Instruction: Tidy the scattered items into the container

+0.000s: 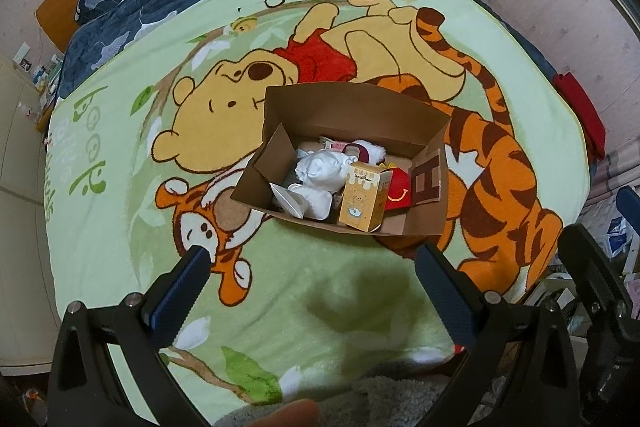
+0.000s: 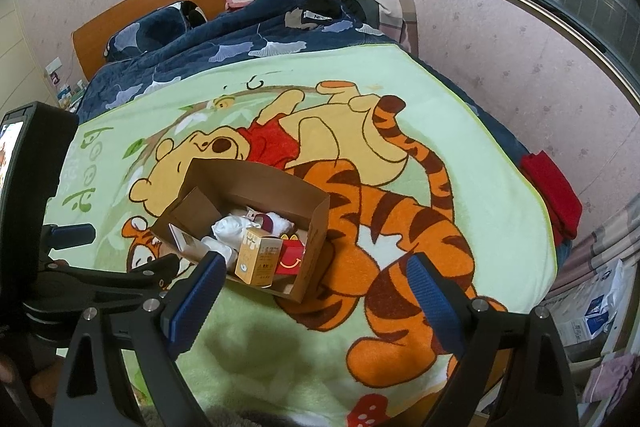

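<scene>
My left claw (image 1: pixel 312 275) hangs released above the blanket (image 1: pixel 120 227), both blue-padded fingers spread wide with nothing between them. My right claw (image 2: pixel 316 287) is just as slack, its two fingers parted over the same blanket with only bare fabric in the gap.

Just ahead of both claws, past the fingertips, sits one cardboard box (image 1: pixel 360 115) with its flaps open, resting on the bed. From the right wrist view the box (image 2: pixel 256 183) lies ahead and toward the left finger, whose tip overlaps its near corner in the picture; I cannot say whether they touch.

Inside I count one tan carton with a bear printed on it (image 1: pixel 364 197), standing at the near wall; one red carton with a yellow smile (image 1: pixel 400 191) right beside it; one bundle of white cloth (image 1: pixel 320 171) behind those; one white card or packet (image 1: pixel 290 201) leaning at the near left; and one white furry thing with a dark red part (image 1: pixel 370 149) toward the far wall. There may be more small items beneath, but the heap hides them.

I see no loose items on the blanket around the claws.
</scene>
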Available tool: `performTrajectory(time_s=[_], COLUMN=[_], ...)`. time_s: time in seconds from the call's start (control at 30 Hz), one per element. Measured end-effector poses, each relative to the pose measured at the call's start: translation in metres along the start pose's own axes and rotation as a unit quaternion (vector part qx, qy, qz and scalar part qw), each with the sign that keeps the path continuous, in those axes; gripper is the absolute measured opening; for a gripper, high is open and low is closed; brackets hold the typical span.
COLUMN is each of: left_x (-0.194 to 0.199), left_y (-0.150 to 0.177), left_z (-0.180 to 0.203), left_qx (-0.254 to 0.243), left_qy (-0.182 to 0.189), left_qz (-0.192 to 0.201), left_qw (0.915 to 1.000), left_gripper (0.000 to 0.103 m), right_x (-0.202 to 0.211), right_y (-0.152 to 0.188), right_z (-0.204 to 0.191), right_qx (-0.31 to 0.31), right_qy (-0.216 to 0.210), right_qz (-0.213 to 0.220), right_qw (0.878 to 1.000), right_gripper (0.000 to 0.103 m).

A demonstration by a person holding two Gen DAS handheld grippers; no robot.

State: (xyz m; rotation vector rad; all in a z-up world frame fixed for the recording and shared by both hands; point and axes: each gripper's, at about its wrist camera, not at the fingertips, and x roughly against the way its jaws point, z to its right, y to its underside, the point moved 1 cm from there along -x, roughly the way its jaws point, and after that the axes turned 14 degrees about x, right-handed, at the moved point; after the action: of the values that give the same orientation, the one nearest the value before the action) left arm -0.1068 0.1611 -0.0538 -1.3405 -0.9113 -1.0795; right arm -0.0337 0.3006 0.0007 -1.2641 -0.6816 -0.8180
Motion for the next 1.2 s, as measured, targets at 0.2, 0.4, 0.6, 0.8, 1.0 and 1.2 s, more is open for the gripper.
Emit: performTrajectory(time_s=[0.2, 0.4, 0.6, 0.8, 1.0, 1.2], left_x=[-0.0013, -0.0013, -0.0020, -0.0012, -0.0011, 0.0002], left_y=[0.0004, 0.0008, 0.0016, 0.0023, 0.0027, 0.0020], left_z=[-0.0006, -0.0011, -0.0007, -0.0024, -0.0024, -0.0031], left_qx=[0.000, -0.001, 0.000, -0.001, -0.003, -0.001], left_qy=[0.000, 0.001, 0.001, 0.002, 0.004, 0.007], left_qz=[-0.003, -0.004, -0.006, -0.006, -0.006, -0.002], left_qw=[1.0000, 1.0000, 1.0000, 1.0000, 1.0000, 1.0000], left_gripper=[0.103, 0.103, 0.103, 0.103, 0.103, 0.103], right_x=[-0.0023, -0.0026, -0.0029, -0.0033, -0.0042, -0.0038], right_y=[0.0001, -0.0001, -0.0001, 0.0000, 0.0000, -0.0012], right_z=[-0.0016, -0.0025, -0.0032, -0.0044, -0.0046, -0.0063], right_qx=[0.002, 0.002, 0.003, 0.005, 0.005, 0.010], right_qy=[-0.001, -0.003, -0.003, -0.004, -0.005, -0.003], right_qz=[-0.002, -0.004, -0.004, -0.004, -0.005, -0.002], right_qw=[1.000, 1.000, 1.000, 1.000, 1.000, 1.000], right_gripper=[0.094, 0.094, 0.094, 0.094, 0.094, 0.094])
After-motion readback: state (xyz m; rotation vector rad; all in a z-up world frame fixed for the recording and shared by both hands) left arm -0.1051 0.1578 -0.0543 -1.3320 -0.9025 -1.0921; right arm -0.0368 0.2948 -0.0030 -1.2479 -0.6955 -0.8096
